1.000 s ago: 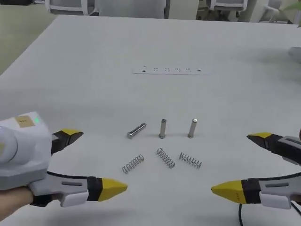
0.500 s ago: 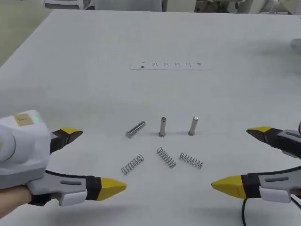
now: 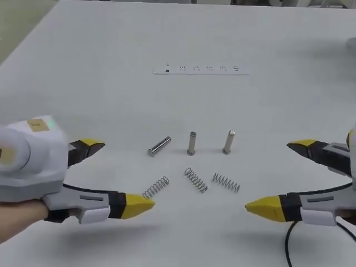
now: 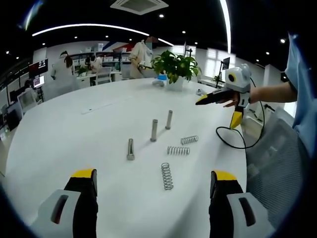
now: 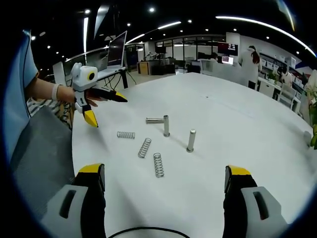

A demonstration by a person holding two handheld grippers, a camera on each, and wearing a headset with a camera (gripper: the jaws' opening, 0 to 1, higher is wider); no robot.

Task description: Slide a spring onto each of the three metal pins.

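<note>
Tabletop (image 3: 83,67), plain white, spreads out before us with three metal pins in a row near its middle: the left pin (image 3: 159,146) lies on its side, while the middle pin (image 3: 192,143) and the right pin (image 3: 228,141) stand upright. Just nearer to us lie the three springs, all loose on the surface and apart from the pins: the left spring (image 3: 155,188) angled below the fallen pin, the middle spring (image 3: 196,179) slanting the other way, and the right spring (image 3: 226,182) just beside it. We hold the left gripper (image 3: 122,175) at the near left, its yellow-tipped jaws spread wide and grasping nothing, with the near tip close to the left spring but not touching it. At the near right we hold the right gripper (image 3: 268,176), its jaws likewise parted and empty, a black cable trailing from it. Both point inward toward the springs. Farther off, beyond the pins, a flat white strip (image 3: 201,69) lies across the table.
</note>
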